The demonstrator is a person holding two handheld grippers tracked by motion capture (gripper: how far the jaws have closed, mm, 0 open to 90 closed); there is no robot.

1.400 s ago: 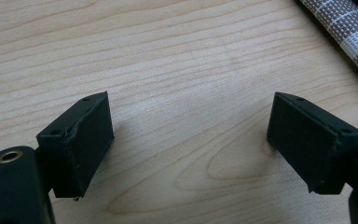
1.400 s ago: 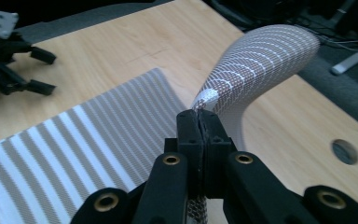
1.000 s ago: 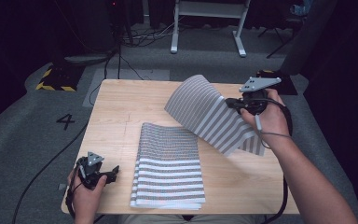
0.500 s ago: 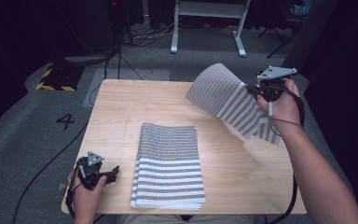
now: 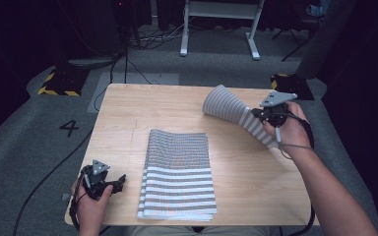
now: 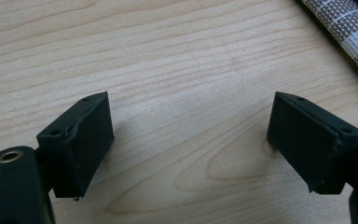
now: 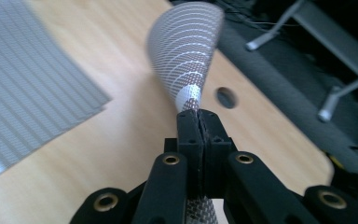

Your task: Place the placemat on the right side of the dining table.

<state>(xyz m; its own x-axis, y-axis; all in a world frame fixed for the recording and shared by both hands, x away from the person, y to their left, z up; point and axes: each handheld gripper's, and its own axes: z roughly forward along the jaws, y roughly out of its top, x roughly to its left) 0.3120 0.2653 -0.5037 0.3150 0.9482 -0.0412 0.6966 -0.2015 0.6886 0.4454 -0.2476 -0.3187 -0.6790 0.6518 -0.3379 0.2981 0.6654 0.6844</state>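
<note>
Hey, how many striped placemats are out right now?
At least 2. One striped placemat hangs curled from the shut right gripper over the table's far right. The rest form a flat stack at the table's middle; its layered edges suggest several, but the number can't be told.

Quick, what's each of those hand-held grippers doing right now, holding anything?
Left hand-held gripper: open, empty, low over the bare table.
Right hand-held gripper: closed on a striped mat, lifted off the table.
</note>
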